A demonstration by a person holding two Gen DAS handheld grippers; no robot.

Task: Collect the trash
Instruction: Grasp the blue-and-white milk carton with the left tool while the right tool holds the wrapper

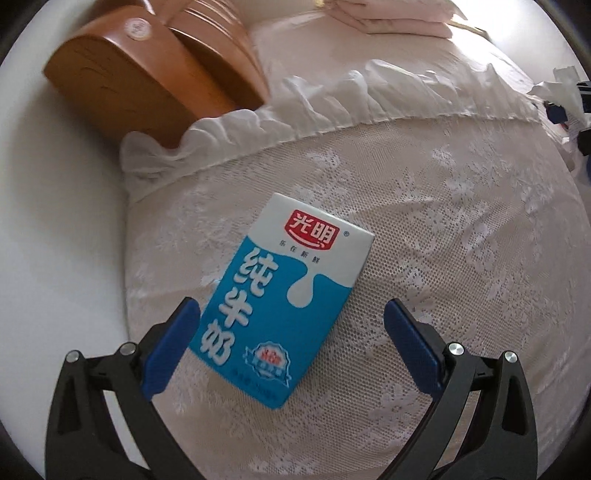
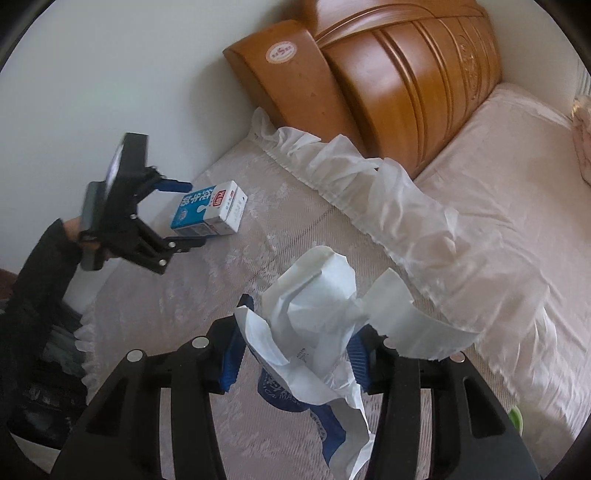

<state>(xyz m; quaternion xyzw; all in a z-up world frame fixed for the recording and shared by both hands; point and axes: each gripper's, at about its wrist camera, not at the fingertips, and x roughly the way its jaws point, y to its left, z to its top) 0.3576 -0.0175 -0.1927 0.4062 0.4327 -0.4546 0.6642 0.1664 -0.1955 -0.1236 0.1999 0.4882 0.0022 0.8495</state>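
A blue and white milk carton (image 1: 280, 299) lies flat on the lace bed cover. My left gripper (image 1: 291, 321) is open, its blue pads on either side of the carton's lower half, not closed on it. The right wrist view shows the same carton (image 2: 208, 212) between the left gripper's fingers (image 2: 184, 214). My right gripper (image 2: 295, 339) is shut on a crumpled white wrapper with blue print (image 2: 314, 332), held above the bed.
A wooden headboard (image 2: 406, 74) and a white wall (image 1: 55, 221) border the bed. A frilled pillow edge (image 2: 369, 184) crosses the cover. Folded pink bedding (image 1: 388, 14) lies at the far end. A dark heap (image 2: 33, 332) sits beside the bed at left.
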